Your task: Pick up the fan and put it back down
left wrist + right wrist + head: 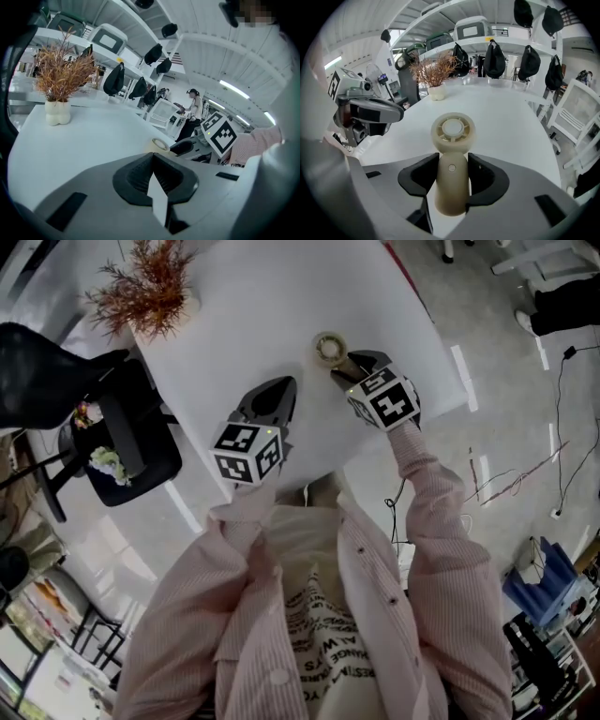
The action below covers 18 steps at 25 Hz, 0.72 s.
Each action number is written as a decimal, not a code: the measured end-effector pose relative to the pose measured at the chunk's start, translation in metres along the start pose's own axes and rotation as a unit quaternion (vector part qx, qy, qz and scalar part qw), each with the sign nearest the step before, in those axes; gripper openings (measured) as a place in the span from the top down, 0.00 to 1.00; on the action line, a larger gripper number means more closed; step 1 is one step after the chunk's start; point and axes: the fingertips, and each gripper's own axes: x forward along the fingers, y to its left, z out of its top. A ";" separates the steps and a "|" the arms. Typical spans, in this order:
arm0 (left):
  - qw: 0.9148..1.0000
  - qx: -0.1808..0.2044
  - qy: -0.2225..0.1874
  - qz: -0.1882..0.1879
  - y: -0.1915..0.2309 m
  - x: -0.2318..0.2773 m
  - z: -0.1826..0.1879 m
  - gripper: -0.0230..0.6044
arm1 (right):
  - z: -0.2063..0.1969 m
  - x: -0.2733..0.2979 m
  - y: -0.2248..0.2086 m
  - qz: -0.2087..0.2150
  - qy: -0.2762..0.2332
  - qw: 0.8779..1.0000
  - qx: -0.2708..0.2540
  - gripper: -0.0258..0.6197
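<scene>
Right gripper view shows the right gripper (452, 180) clamped on the handle of the cream fan (452, 136), whose round head points out over the white worktop (511, 126). The pick-up looks made or just begun; whether the fan is clear of the surface cannot be told, and setting it down remains. Beside the fan, the left gripper (153, 159) is closed and empty. Beyond the fan stand a dried plant (145, 292) and shelves (511, 43) hung with dark bags (494, 61); pale glossy floor (506, 427) shows past it.

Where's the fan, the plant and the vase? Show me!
fan (453, 130): right gripper view, its round head.
plant (60, 75): left gripper view, its dry branches.
vase (57, 113): left gripper view, its white body.
</scene>
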 end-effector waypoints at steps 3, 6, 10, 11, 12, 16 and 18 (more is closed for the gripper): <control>1.000 0.004 -0.009 0.001 -0.006 -0.009 0.007 0.96 | 0.006 -0.013 0.002 -0.004 -0.026 0.999 0.025 0.67; 1.000 0.011 -0.021 0.001 -0.010 -0.018 0.015 0.96 | 0.016 -0.027 0.005 -0.008 -0.056 0.997 0.042 0.67; 0.999 0.022 -0.043 0.002 -0.016 -0.033 0.028 0.96 | 0.029 -0.050 0.008 -0.018 -0.099 0.993 0.066 0.67; 0.999 0.025 -0.047 0.002 -0.018 -0.037 0.031 0.96 | 0.032 -0.057 0.009 -0.021 -0.110 0.991 0.072 0.67; 0.998 0.029 -0.052 0.002 -0.021 -0.041 0.034 0.96 | 0.036 -0.064 0.010 -0.023 -0.121 0.989 0.079 0.67; 0.996 0.051 -0.077 0.001 -0.031 -0.059 0.051 0.96 | 0.051 -0.093 0.013 -0.029 -0.167 0.981 0.099 0.67; 0.994 0.057 -0.092 0.002 -0.034 -0.068 0.060 0.96 | 0.059 -0.106 0.014 -0.031 -0.188 0.976 0.107 0.67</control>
